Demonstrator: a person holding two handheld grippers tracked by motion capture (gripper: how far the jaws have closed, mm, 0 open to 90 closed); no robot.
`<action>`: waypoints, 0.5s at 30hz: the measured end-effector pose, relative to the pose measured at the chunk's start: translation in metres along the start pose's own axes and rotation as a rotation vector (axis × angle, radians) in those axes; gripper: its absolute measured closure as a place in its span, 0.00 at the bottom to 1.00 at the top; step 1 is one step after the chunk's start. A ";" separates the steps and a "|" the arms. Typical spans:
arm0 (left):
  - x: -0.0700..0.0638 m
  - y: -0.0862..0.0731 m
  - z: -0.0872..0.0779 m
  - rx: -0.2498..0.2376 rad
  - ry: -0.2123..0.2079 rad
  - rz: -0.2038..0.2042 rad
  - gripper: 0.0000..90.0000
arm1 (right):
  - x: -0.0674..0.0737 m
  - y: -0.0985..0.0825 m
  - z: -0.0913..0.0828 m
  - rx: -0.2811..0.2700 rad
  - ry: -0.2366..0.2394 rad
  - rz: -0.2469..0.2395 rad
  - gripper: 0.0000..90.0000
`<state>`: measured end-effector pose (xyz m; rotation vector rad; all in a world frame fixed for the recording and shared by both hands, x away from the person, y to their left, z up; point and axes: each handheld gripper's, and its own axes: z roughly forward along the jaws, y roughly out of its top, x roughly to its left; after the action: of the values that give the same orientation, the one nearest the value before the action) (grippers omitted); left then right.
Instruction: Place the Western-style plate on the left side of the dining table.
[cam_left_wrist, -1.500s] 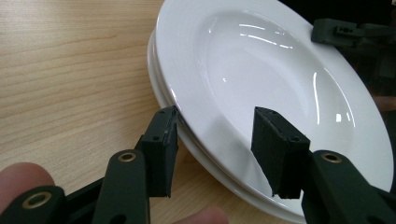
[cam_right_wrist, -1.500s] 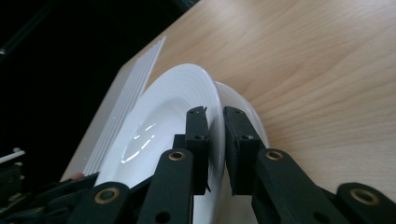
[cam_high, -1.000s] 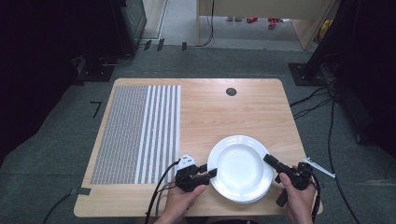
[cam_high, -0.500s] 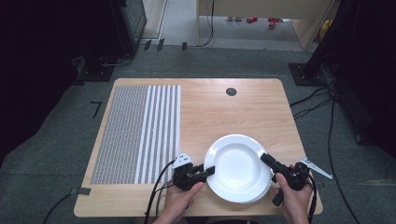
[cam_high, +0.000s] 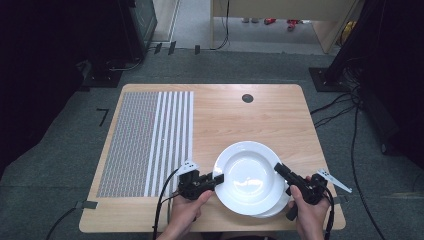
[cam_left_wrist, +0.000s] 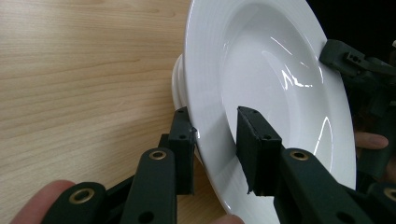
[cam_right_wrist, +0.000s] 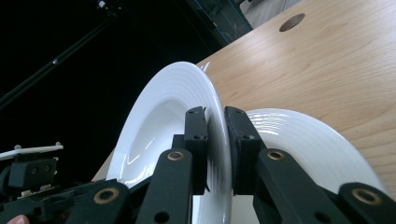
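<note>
The right gripper clamps the top plate's rim above the lower plate; the left gripper, jaws just closing, straddles the opposite rim, its grip unfinished.

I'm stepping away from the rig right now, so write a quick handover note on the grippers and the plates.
Right gripper: shut on the rim of the top plate.
Left gripper: jaws either side of the opposite rim and have just been closing; the outer jaw touches the rim, the inner one stands off it, so no full grip yet.
Plates: top plate is tilted, lifted on the right side off the bottom plate, which lies flat near the table's front edge.
Done: right grip, top plate partly raised.
Left: finish the left grip, then probably lift the top plate clear with both.
</note>
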<state>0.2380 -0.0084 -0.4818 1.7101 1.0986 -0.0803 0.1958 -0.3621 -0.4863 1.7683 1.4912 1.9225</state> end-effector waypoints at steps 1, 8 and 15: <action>0.001 0.001 -0.002 0.002 0.003 0.003 0.76 | 0.002 0.000 0.001 -0.003 -0.002 -0.003 0.90; 0.011 0.012 -0.019 -0.015 0.008 -0.014 0.77 | 0.014 0.000 0.018 -0.001 0.002 0.005 0.90; 0.020 0.024 -0.036 -0.048 0.031 -0.018 0.78 | 0.028 0.000 0.037 0.012 0.016 0.008 0.89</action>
<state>0.2505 0.0318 -0.4586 1.6639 1.1304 -0.0391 0.2177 -0.3234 -0.4740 1.7704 1.5069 1.9399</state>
